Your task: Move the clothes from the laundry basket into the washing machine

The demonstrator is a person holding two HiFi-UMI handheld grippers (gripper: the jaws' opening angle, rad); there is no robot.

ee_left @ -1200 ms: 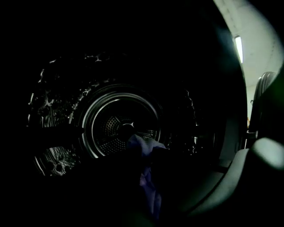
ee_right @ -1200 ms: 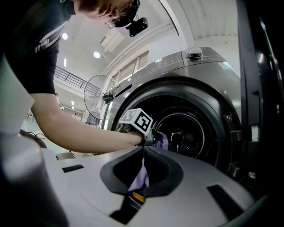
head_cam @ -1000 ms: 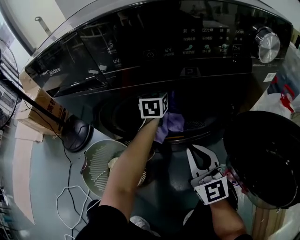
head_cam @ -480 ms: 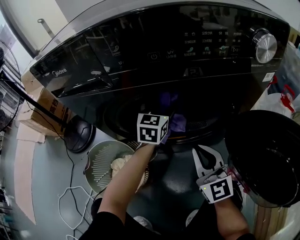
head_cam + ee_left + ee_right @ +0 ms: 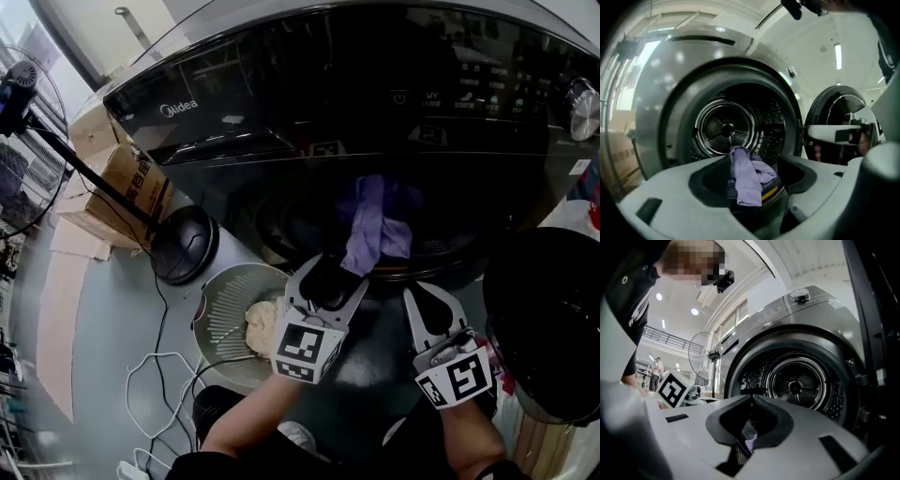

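A purple garment (image 5: 377,225) hangs over the lip of the dark washing machine's (image 5: 281,103) open drum, partly inside; in the left gripper view the same garment (image 5: 745,180) droops in front of the steel drum (image 5: 724,131). My left gripper (image 5: 336,275) sits just in front of it, apart from the cloth; its jaws are closing with nothing between them. To the right, my right gripper (image 5: 431,296) hovers below the opening, jaws together and empty. The pale round laundry basket (image 5: 220,309) stands on the floor at the left with a cream garment (image 5: 262,323) in it.
The round black door (image 5: 548,319) hangs open at the right, close to my right gripper. A floor fan's round base (image 5: 183,246) and pole stand left of the basket. Cardboard boxes (image 5: 131,178) and a white cable (image 5: 150,375) lie further left.
My left gripper let go of the purple garment and drew back out of the drum mouth toward me. The garment now hangs on the lip. My right gripper barely shifted.
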